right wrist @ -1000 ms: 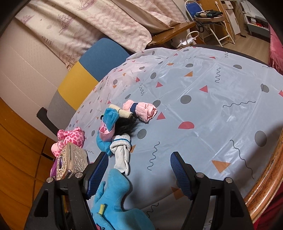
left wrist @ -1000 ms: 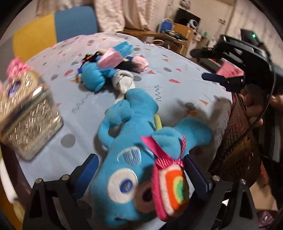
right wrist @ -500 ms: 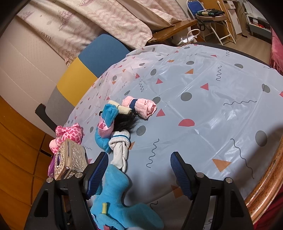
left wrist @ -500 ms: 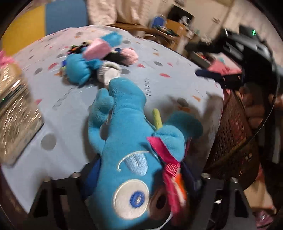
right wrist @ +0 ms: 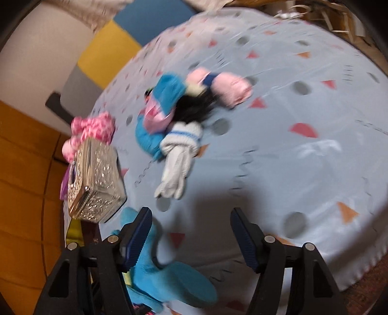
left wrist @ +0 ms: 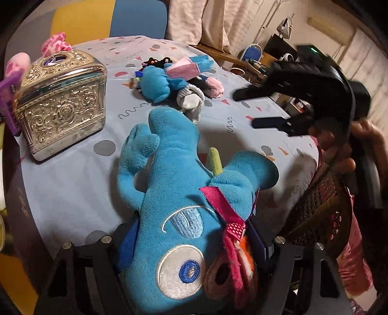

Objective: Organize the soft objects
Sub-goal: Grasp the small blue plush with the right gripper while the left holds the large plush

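My left gripper (left wrist: 191, 244) is shut on the head of a big blue plush toy (left wrist: 179, 193) with a pink ribbon; its body stretches away over the table. The plush also shows low in the right wrist view (right wrist: 167, 278). My right gripper (right wrist: 191, 232) is open and empty above the table edge; it shows in the left wrist view (left wrist: 271, 106) at the right. A pile of small soft things (left wrist: 174, 80) lies further back: a blue piece, a pink piece, a black piece and a white sock (right wrist: 179, 155).
A silver embossed box (left wrist: 63, 104) stands at the left on the patterned light-blue tablecloth (right wrist: 291, 150). A pink spotted plush (right wrist: 94, 128) lies behind it. A dark mesh basket (left wrist: 320, 206) sits beside the table at the right. A blue-yellow chair (left wrist: 109, 21) stands behind.
My left gripper has closed on the blue plush's head and lifted back from the table. My right gripper has swung left and down; its view is blurred.
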